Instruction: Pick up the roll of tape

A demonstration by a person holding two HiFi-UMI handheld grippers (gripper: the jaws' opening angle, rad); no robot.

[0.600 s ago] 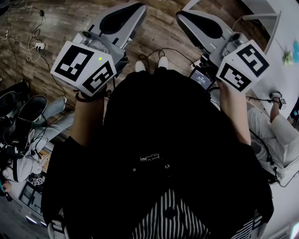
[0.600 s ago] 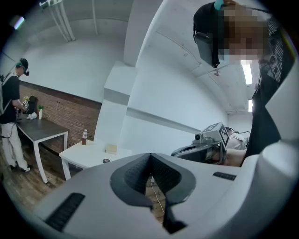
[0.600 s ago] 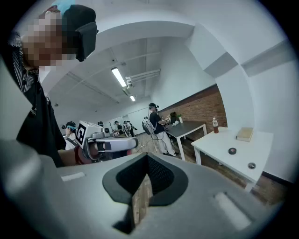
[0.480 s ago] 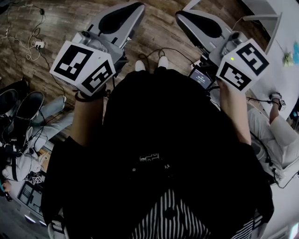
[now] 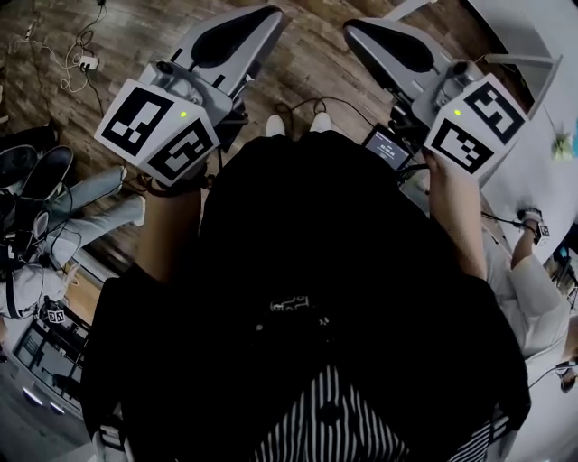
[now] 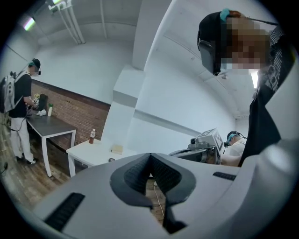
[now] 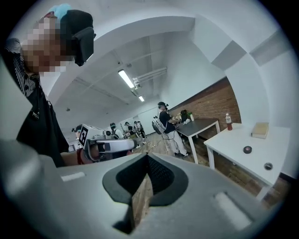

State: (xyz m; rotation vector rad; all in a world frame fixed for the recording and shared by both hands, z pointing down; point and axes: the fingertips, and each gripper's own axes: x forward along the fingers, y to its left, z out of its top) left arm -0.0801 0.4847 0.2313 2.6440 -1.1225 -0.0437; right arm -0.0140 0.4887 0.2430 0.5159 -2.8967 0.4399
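Observation:
A small dark roll of tape [image 7: 247,149] lies on a white table [image 7: 233,140] far off at the right of the right gripper view. In the left gripper view a dark speck [image 6: 110,159] on that white table [image 6: 88,151] may be the same roll. My left gripper [image 5: 260,14] and right gripper [image 5: 358,30] are held out side by side over a wooden floor, well away from the table. On both grippers the pads meet with nothing between them [image 6: 150,155] [image 7: 147,157].
The white table also bears a bottle [image 7: 228,121], a tan box [image 7: 259,130] and a second small round object [image 7: 267,165]. A dark table [image 7: 198,125] with a person [image 7: 166,122] beside it stands further back. Cables [image 5: 77,63] lie on the floor, and other people sit at both sides.
The head view has swung a little, so the floor and the seated people have shifted in the picture. Both grippers stay shut and side by side.

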